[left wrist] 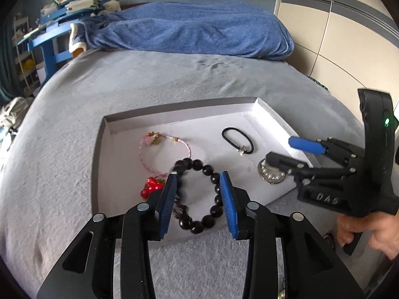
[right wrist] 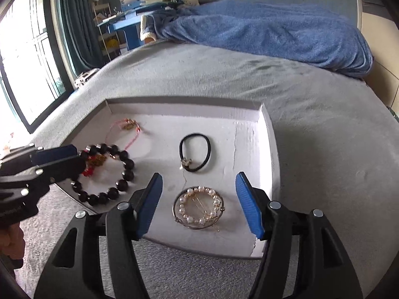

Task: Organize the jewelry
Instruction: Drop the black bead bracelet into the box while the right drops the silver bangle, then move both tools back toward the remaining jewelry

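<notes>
A shallow white tray [left wrist: 249, 122] [right wrist: 249, 134] lies on the grey bed. In it are a black bead bracelet [left wrist: 212, 172] [right wrist: 127, 164], a pink cord bracelet [left wrist: 185, 147] [right wrist: 119, 127], a red charm [left wrist: 150, 186], a black hair tie [left wrist: 237, 137] [right wrist: 195, 152] and a pearl hoop [right wrist: 199, 206] [left wrist: 270, 175]. My left gripper [left wrist: 198, 182] [right wrist: 74, 157] is open, its fingers on either side of the bead bracelet, which looks blurred. My right gripper [right wrist: 198, 179] [left wrist: 279, 149] is open above the pearl hoop, holding nothing.
A blue blanket [left wrist: 189, 30] is heaped at the far end of the bed [left wrist: 149, 79]. A blue desk with books [left wrist: 64, 7] stands at the far left. A window [right wrist: 22, 57] is on the left of the right wrist view.
</notes>
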Action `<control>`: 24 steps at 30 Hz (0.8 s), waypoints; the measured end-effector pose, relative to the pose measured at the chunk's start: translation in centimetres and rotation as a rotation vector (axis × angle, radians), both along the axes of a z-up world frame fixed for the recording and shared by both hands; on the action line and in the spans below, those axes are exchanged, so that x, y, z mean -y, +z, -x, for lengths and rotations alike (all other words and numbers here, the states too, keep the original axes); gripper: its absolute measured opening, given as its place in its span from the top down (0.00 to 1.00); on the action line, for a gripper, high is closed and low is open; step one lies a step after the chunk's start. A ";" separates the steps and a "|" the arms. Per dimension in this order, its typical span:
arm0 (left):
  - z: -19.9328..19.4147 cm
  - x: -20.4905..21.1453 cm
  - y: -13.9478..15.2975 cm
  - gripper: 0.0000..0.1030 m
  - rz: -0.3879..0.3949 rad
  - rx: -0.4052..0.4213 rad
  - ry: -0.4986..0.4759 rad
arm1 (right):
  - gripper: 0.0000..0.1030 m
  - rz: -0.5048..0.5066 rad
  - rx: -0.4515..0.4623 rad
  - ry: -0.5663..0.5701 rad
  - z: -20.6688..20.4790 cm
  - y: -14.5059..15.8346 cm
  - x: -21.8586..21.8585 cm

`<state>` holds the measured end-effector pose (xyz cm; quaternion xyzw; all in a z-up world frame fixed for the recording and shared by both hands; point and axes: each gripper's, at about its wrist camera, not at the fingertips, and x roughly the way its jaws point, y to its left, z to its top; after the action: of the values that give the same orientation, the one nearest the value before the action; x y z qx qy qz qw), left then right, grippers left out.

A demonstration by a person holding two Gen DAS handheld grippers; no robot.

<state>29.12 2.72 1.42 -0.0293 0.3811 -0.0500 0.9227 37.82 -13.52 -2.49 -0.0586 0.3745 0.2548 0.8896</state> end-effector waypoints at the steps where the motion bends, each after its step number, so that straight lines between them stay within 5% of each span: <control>1: 0.2 0.0 0.1 0.60 -0.002 0.004 -0.001 | 0.40 -0.005 0.003 -0.005 0.1 0.2 0.1; 7: 2.9 0.7 1.2 0.44 -0.041 0.057 -0.014 | 0.38 -0.040 0.005 -0.046 1.3 0.8 1.9; 15: 7.8 2.7 0.1 0.42 -0.045 0.069 -0.085 | 0.33 -0.060 0.008 -0.091 3.6 1.2 4.1; 24: 11.7 4.5 -3.7 0.43 0.001 -0.008 -0.200 | 0.30 -0.105 -0.016 -0.145 8.3 1.2 6.1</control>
<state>17.39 -1.78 -2.27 0.0082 0.3857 -0.1419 0.9116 29.54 -19.66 -1.32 0.0175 0.3708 0.2095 0.9046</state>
